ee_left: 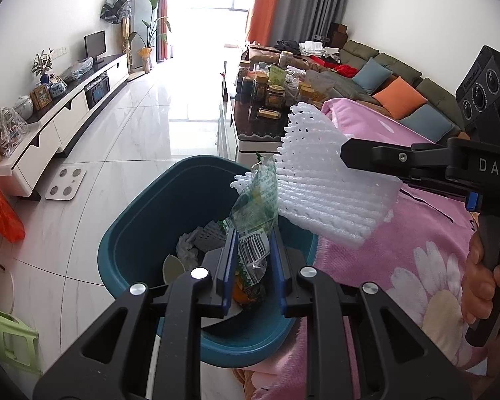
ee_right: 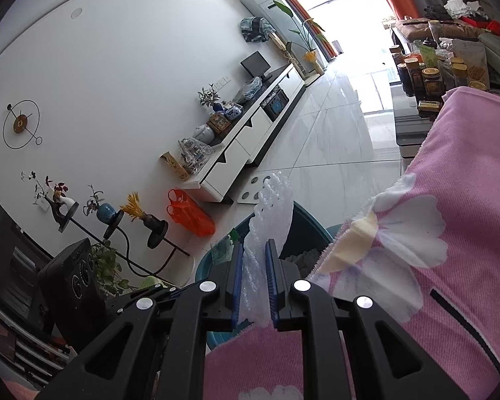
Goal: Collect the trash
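A teal trash bin (ee_left: 143, 220) stands on the floor beside the pink flowered blanket (ee_left: 416, 240); crumpled paper and foam scraps lie inside it. My left gripper (ee_left: 252, 233) is shut on a clear plastic wrapper (ee_left: 255, 213) with green print and a barcode, held over the bin's mouth. My right gripper (ee_left: 346, 155), held by a hand (ee_left: 483, 283), comes in from the right and is shut on a white foam net sleeve (ee_left: 330, 180), which hangs over the bin's right rim. From the right wrist the foam net sleeve (ee_right: 266, 233) rises between the right gripper (ee_right: 254, 246) pads, with the bin (ee_right: 303, 230) just beyond.
A glass coffee table (ee_left: 250, 133) crowded with jars stands behind the bin. A white bathroom scale (ee_left: 65, 183) and an orange plastic bag (ee_left: 0, 210) lie on the tiled floor to the left, near the long TV cabinet (ee_left: 66, 116). A green stool (ee_left: 6, 336) stands at the lower left.
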The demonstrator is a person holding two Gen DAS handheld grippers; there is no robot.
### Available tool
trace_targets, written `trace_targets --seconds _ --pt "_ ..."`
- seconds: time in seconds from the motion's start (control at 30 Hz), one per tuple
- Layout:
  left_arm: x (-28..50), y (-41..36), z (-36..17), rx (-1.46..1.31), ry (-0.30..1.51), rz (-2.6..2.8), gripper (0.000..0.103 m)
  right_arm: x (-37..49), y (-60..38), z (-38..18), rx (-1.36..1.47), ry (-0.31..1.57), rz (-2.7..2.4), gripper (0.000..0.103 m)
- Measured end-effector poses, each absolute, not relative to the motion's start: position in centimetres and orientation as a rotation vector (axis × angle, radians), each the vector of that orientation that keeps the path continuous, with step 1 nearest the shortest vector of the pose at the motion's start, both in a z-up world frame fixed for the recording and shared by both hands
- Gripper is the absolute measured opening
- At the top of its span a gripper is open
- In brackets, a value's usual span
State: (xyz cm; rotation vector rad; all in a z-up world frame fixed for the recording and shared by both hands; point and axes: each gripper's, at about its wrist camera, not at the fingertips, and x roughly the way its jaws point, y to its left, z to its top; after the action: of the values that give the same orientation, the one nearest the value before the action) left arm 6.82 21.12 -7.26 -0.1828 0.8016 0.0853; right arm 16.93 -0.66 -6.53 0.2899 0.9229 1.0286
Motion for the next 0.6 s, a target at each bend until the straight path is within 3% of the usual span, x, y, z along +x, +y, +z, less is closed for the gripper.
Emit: trace_targets --seconds 0.43,0.6 --pt "8.6 22.3 -9.1 -0.204 0.831 0.118 0.020 17.4 1.5 -7.0 0.277 0.961 1.023 0.015" --pt "9.4 22.7 -9.9 -0.213 0.846 0.132 0.023 17.6 2.5 -7.1 0.269 0.973 1.021 0.024"
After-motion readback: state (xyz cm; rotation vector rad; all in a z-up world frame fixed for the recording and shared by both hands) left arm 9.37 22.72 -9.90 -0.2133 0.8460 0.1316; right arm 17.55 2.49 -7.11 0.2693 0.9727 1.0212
